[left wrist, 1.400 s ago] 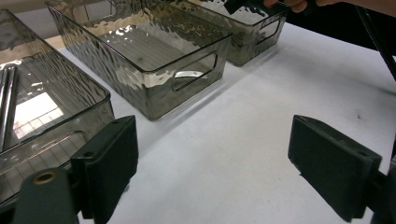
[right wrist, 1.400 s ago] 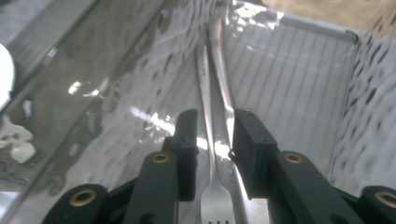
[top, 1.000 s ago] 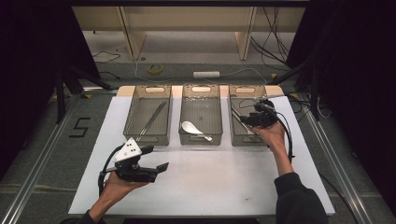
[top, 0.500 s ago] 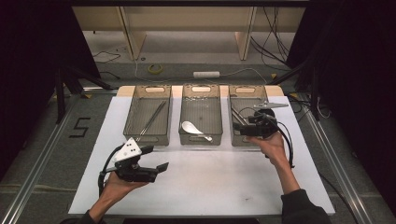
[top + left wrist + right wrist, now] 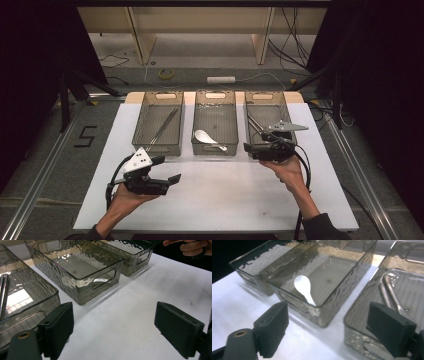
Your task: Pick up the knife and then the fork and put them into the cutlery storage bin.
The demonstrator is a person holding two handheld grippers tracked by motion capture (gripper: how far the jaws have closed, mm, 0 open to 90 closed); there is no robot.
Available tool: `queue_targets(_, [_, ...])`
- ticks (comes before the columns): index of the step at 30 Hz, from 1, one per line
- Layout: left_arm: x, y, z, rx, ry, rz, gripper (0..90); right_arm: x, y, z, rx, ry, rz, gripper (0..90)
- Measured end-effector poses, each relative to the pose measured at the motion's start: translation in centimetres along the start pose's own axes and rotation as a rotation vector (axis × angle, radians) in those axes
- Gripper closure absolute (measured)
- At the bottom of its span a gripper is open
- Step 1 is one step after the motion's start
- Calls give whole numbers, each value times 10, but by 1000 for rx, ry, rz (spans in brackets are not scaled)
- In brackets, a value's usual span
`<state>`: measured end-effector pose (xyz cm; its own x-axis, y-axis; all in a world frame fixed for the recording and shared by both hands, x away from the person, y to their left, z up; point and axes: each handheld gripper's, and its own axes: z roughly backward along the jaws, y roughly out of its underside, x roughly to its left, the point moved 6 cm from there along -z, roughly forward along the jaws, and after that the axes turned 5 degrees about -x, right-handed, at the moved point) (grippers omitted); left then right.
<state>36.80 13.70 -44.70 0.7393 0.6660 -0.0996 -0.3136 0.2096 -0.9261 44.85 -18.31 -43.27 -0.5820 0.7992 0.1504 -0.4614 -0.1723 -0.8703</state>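
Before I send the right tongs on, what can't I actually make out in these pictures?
- Metal utensils in the right bin: the right tongs and their grey plate cover the near part in the high view; the right gripper view cuts them off, so their kind is unclear.
- Long utensils in the left bin: too small in the high view, cut off in the left gripper view.

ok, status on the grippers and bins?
Right gripper open, nothing between jaws, just been opening at the right bin. Metal utensils lie inside it. Left gripper open, over bare table. Nothing in the way.
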Motion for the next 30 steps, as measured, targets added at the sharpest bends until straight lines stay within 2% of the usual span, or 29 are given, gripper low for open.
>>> queue_targets(6, [1,0,1,1,-1,-2,157,9,7,6,-13,-23,9,166])
queue_targets(10, [0,0,0,-1,4,5,157,14,11,13,-49,-40,12,167])
queue_targets(20, [0,0,1,-5,11,19,157,32,23,27,-96,-96,27,167])
queue_targets(30, [0,0,3,-9,16,24,157,43,39,42,-125,-118,48,168])
